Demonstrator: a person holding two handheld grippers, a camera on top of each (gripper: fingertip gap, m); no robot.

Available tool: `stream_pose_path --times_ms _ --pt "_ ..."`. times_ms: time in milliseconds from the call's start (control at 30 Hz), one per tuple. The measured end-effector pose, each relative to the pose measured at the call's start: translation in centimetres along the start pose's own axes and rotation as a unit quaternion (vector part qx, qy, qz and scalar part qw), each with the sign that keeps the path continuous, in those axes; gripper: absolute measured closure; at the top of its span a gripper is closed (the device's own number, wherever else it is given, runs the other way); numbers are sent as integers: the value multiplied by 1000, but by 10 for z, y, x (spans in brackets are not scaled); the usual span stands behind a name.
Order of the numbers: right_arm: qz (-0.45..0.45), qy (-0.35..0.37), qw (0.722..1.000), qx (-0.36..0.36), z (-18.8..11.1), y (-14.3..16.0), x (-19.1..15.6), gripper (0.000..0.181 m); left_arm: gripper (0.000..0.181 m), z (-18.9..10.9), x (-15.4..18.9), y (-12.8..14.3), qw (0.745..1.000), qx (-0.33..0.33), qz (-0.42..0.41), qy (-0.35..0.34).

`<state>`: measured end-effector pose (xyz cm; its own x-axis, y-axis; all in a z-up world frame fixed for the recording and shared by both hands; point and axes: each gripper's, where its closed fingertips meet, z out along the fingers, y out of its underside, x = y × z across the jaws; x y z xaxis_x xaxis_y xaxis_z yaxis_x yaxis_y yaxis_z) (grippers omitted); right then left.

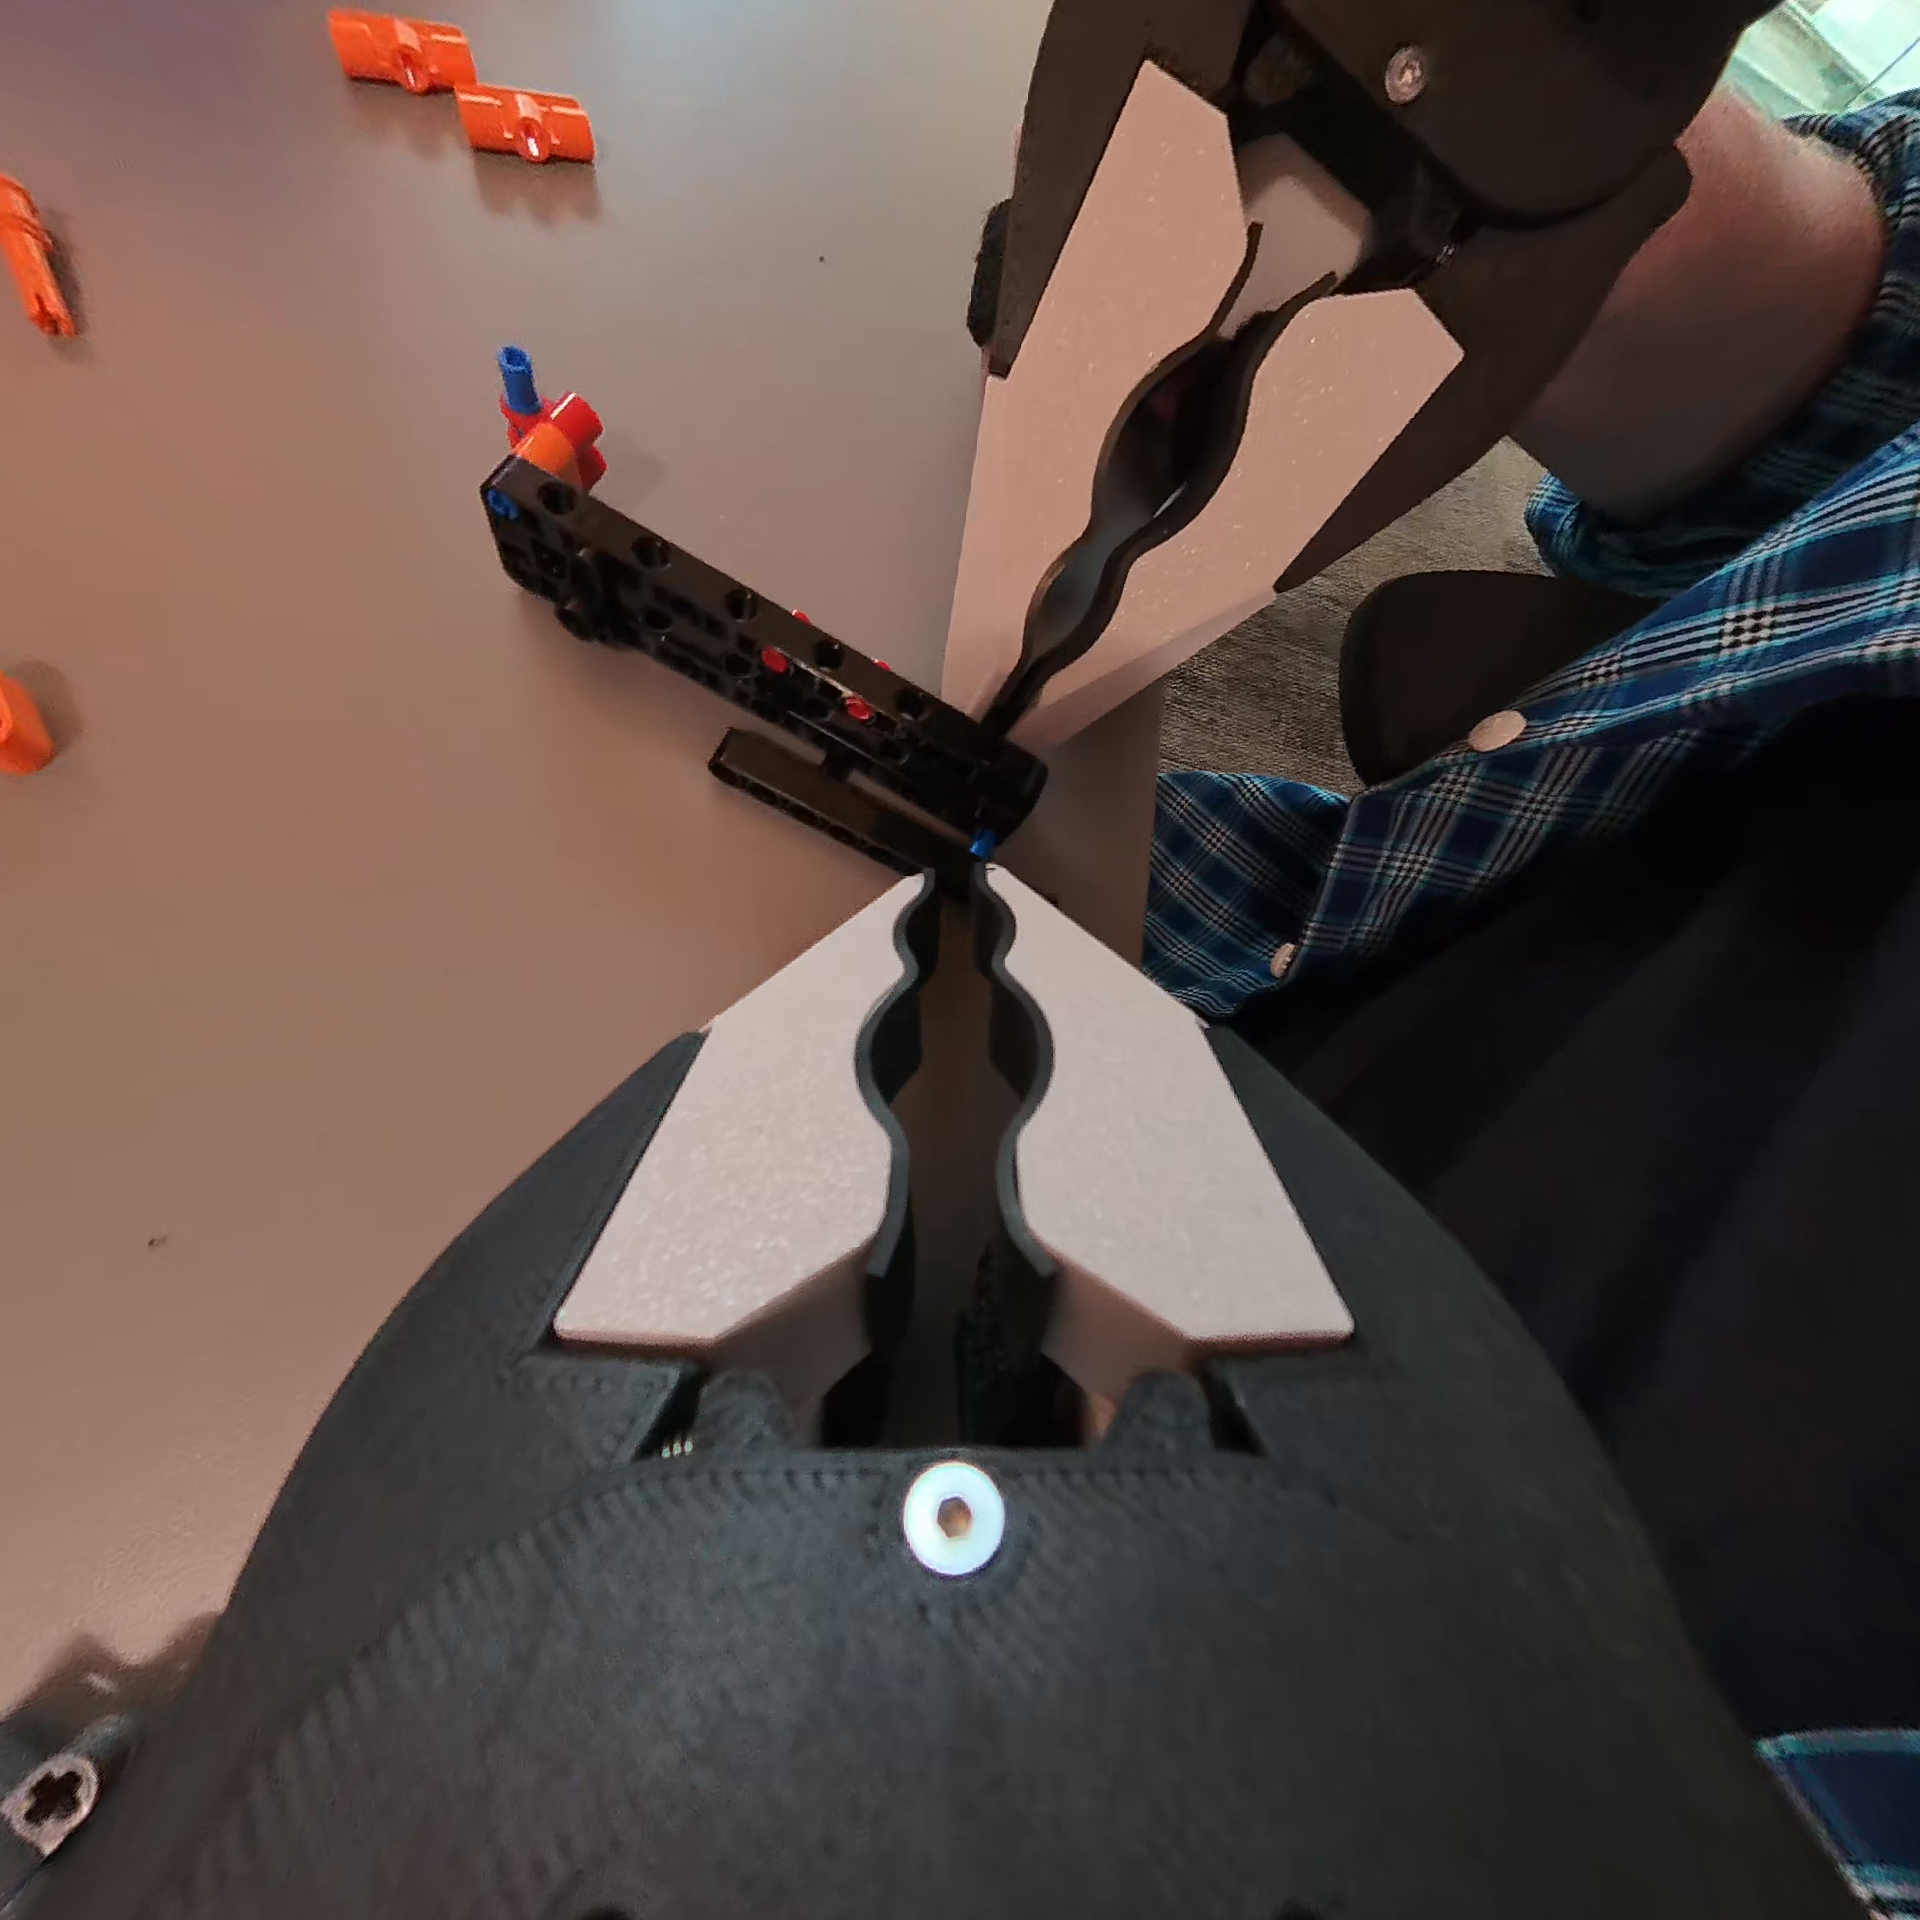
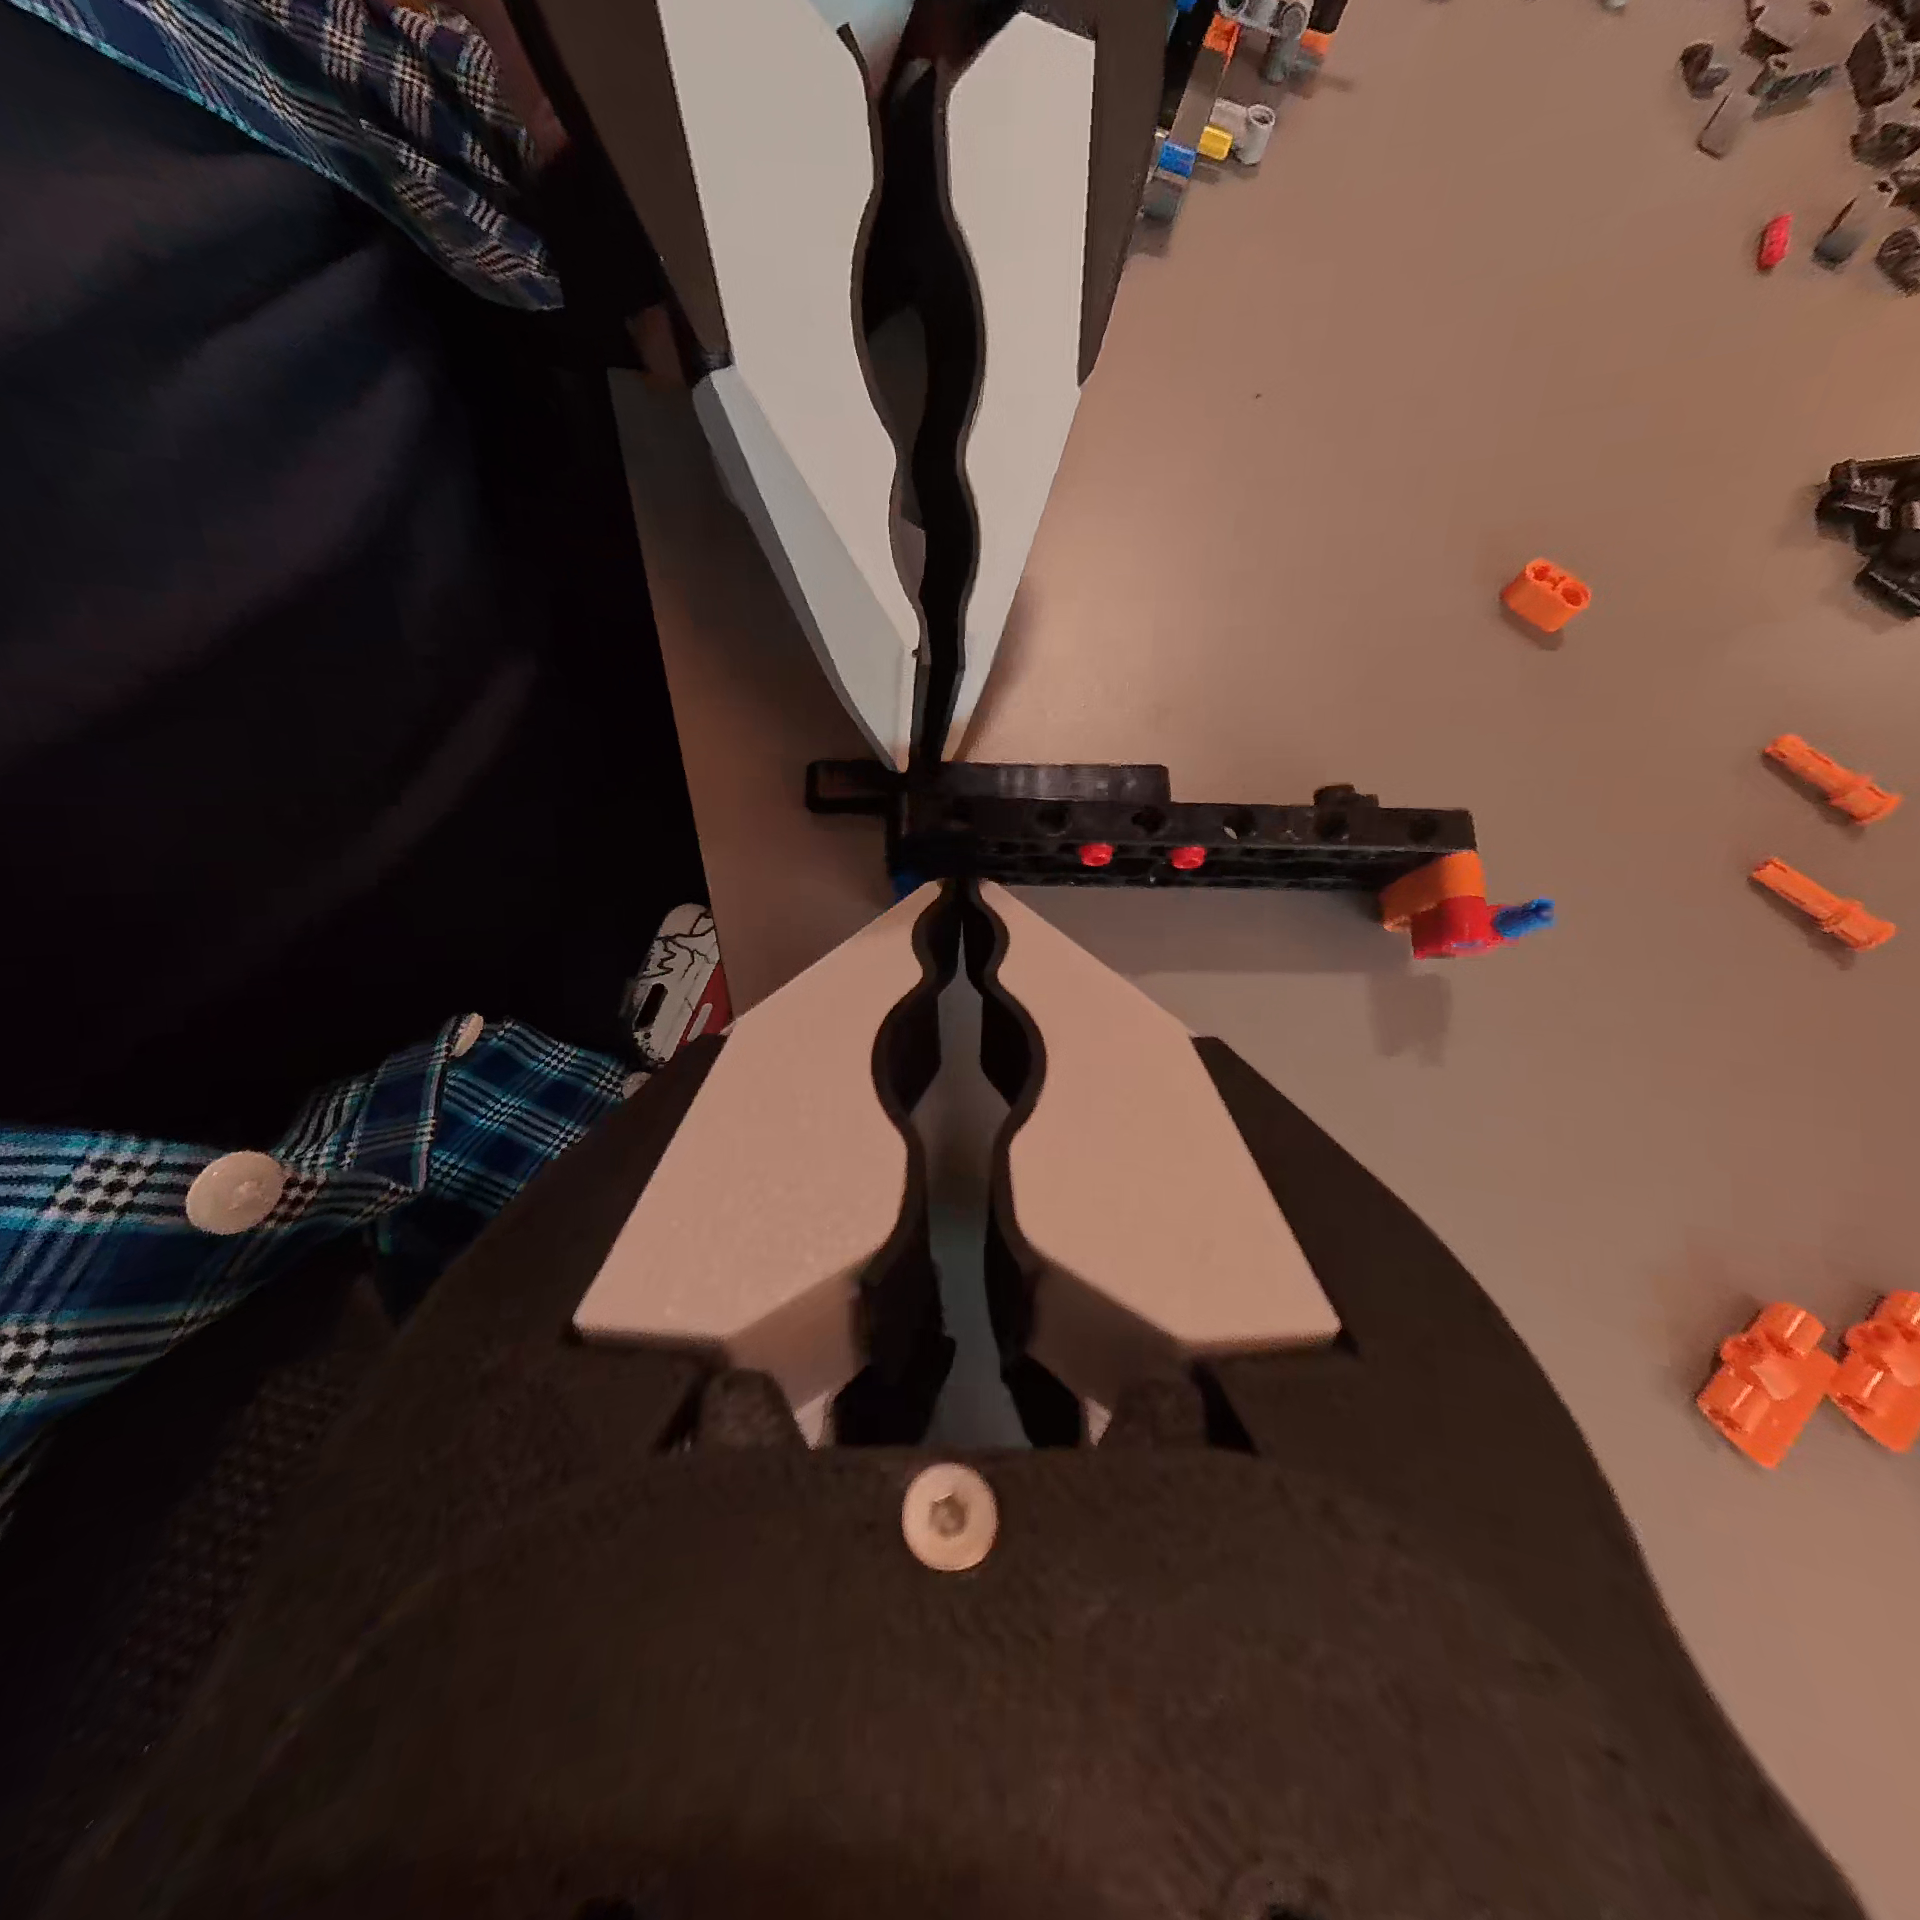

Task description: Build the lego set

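Left gripper (image 1: 951,883) nearest cam, fingers pinched on near end of black beam assy (image 1: 748,644). Right gripper (image 1: 1003,717) meets it from opp side, clamped on same end. Assy held just above table (image 1: 312,987) near edge; orange/red connector (image 2: 1439,899) w/ blue pin (image 2: 1527,916) at far end. Loose orange pcs (image 2: 1808,1371) scattered on table. Plaid shirt (image 1: 1455,831) beside.

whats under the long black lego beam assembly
Under the black beam assembly a second black beam pokes out beside bare table. Whether the near end rests on the table is hidden by both grippers' fingertips.
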<state>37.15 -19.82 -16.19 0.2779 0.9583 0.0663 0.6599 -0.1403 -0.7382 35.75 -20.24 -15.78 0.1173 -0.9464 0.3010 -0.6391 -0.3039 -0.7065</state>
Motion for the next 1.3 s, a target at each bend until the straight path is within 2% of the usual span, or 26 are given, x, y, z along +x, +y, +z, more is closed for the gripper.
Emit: stream_pose_path --times_ms 300,433,567,667,733,800,967,1033,1167,1300 --pt "0 15 1000 -3 0 0 2 181 181 0 1 1 1000 -3 1 3" --pt "20 31 999 7 -7 0 7 179 167 -2 1 2 1000 0 0 -3" --pt "85 37 995 40 -21 -14 6 161 161 -5 0 3 1000 7 -5 -9" --pt "173 24 983 49 -12 -23 0 141 161 -2 2 3 1000 4 6 -18" --pt "192 43 980 40 -4 -20 2 145 163 1 2 1 999 3 15 -33" --pt "189 73 979 21 -2 -14 9 158 164 5 8 0 999 3 18 -31" --pt "146 78 986 5 -3 -10 16 176 164 3 9 -4 999 15 13 -27" --pt "120 55 991 4 -3 -10 16 177 162 -5 9 -10 999 30 20 -33" --pt "72 16 997 10 -2 -11 23 177 160 -25 1 -29 991 37 86 -91" --pt "23 -26 999 18 1 -13 25 176 151 -22 -21 -29 974 -39 165 -152"
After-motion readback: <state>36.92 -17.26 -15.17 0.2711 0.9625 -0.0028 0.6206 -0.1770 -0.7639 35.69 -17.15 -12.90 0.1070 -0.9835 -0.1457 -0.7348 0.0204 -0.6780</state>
